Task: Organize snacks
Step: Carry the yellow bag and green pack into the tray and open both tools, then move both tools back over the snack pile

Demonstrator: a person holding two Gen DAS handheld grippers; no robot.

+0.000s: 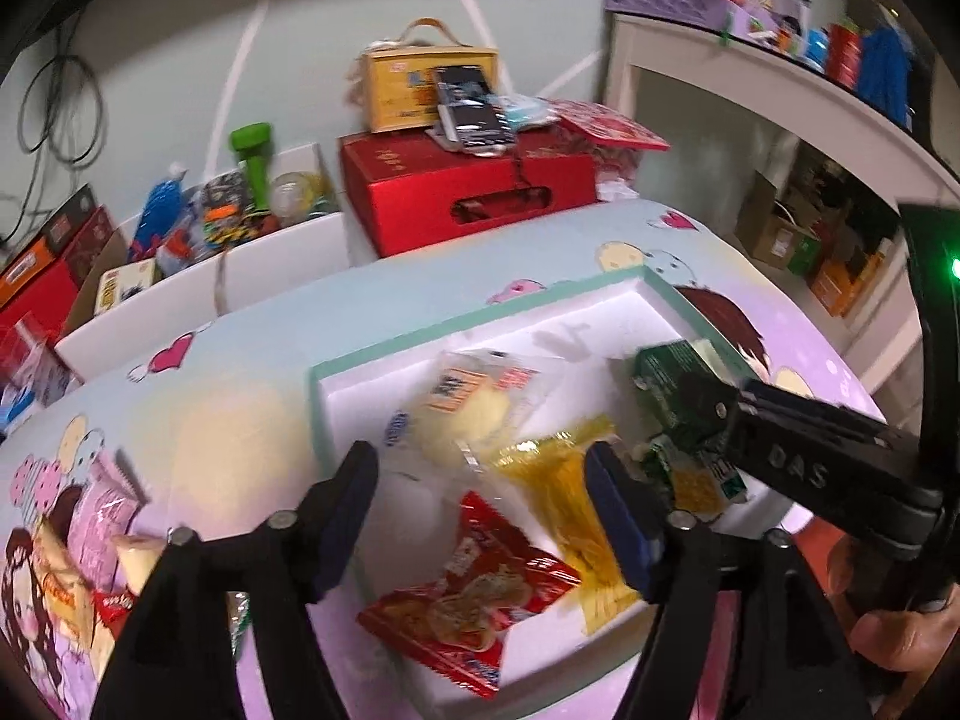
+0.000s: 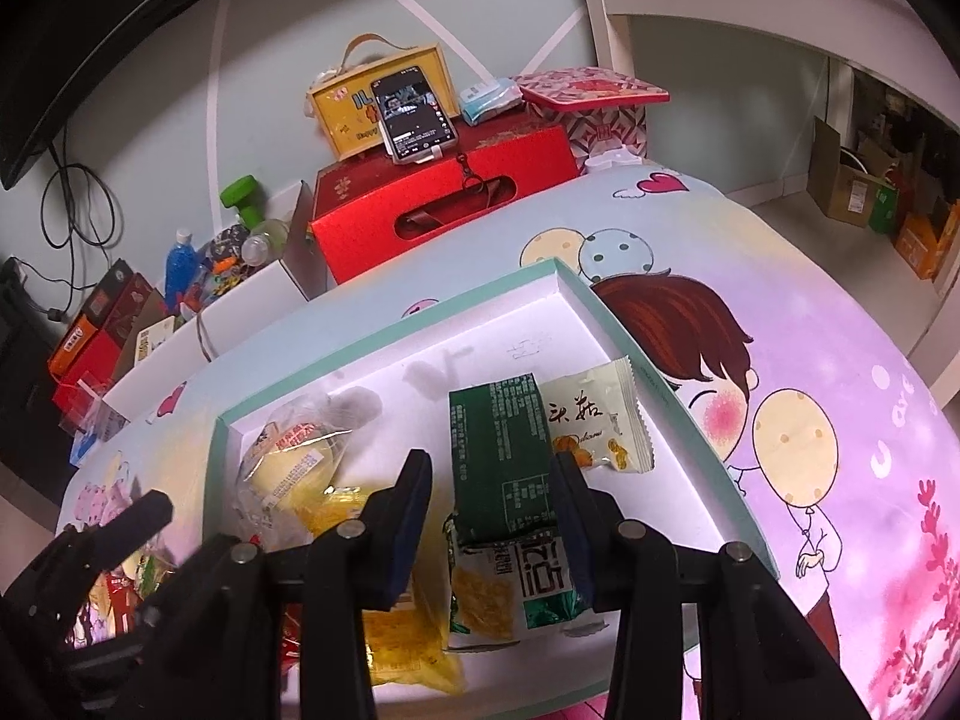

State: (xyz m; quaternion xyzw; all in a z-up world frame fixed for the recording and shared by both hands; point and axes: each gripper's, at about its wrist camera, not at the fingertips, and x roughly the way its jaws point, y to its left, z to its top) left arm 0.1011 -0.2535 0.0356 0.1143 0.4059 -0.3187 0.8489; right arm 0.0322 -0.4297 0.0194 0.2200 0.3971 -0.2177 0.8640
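Observation:
A white box with a mint rim point(image 1: 396, 348) point(image 2: 390, 324) lies on the cartoon tablecloth. It holds a clear pack with a yellow cake point(image 1: 474, 402) point(image 2: 294, 456), a yellow pack point(image 1: 570, 498) point(image 2: 396, 642), a red pack point(image 1: 480, 594), a dark green pack point(image 2: 498, 456) point(image 1: 678, 390), a green-white pack point(image 2: 510, 588) and a cream pack point(image 2: 600, 420). My left gripper point(image 1: 480, 516) is open above the red and yellow packs. My right gripper point(image 2: 492, 516) is open, its fingers on either side of the dark green pack. It also shows in the left wrist view point(image 1: 684, 396).
Several loose snack packs point(image 1: 90, 546) lie on the cloth left of the box. Behind the table stand a red carton point(image 2: 444, 210), a yellow case with a phone point(image 2: 414, 114), a white bin of clutter point(image 1: 198, 228) and white shelving point(image 1: 750, 78).

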